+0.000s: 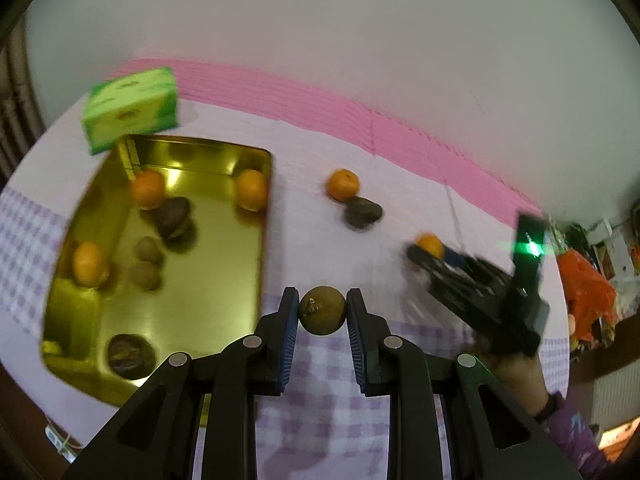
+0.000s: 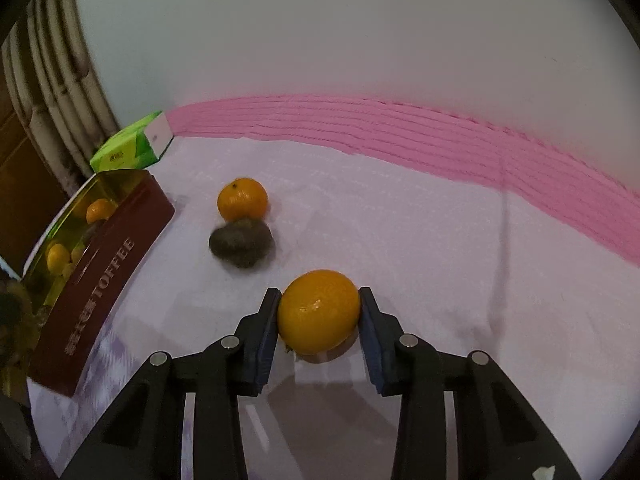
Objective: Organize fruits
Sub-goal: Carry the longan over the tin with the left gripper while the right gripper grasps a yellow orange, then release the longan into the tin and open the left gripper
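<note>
mid-gathering: left gripper (image 1: 322, 311) clamped tight on small brown fruit (image 1: 322, 310) beside gold tin (image 1: 264, 240); right gripper (image 2: 319, 312) pinching orange (image 2: 319, 311) on tablecloth (image 2: 400, 220). next, probably: carry both over tin, release.

Dim, warm indoor light. Glare flares off the gold tin (image 1: 168, 280) floor; a green lamp streaks on the right gripper (image 1: 430, 258). Motion blur smears the tin, green box (image 1: 130, 108) and tablecloth (image 2: 400, 232). Soft shadows under fruit. Heavy fisheye bend, black corners.
</note>
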Available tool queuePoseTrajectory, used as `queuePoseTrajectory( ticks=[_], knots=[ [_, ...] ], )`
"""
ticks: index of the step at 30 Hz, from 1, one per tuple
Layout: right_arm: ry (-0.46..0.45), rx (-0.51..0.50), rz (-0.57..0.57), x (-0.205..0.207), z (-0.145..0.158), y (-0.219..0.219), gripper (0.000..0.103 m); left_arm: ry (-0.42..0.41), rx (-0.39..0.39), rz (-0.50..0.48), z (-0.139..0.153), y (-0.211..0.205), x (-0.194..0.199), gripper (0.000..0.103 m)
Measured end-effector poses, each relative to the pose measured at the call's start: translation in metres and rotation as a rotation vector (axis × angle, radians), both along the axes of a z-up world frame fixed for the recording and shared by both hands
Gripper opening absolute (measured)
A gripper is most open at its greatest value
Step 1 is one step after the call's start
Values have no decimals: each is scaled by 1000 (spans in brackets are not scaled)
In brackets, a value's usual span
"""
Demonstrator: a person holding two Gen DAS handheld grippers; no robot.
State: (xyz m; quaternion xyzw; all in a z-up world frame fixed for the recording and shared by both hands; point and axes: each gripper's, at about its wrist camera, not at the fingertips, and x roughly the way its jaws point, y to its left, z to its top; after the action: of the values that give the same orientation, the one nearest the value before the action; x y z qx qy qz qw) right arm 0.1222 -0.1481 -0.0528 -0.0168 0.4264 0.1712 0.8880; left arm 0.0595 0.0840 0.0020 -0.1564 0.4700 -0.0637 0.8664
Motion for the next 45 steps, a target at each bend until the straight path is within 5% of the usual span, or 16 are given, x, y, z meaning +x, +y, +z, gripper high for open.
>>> queuePoseTrajectory(
  ticks=[8,13,20,45],
  knots=[
    [2,18,-178,-25,-2,-40,35,-9,75,107,-1,52,-23,25],
    [-2,-22,-187,-23,-2,-35,35,-10,83,135,-11,72,-24,25],
    [-1,-17,-189,-24,-2,-38,36,29,97,100,-36,68,-13,25],
    [-1,-23,-189,-23,-2,-36,36,44,190,39,-50,36,45,25]
  ],
)
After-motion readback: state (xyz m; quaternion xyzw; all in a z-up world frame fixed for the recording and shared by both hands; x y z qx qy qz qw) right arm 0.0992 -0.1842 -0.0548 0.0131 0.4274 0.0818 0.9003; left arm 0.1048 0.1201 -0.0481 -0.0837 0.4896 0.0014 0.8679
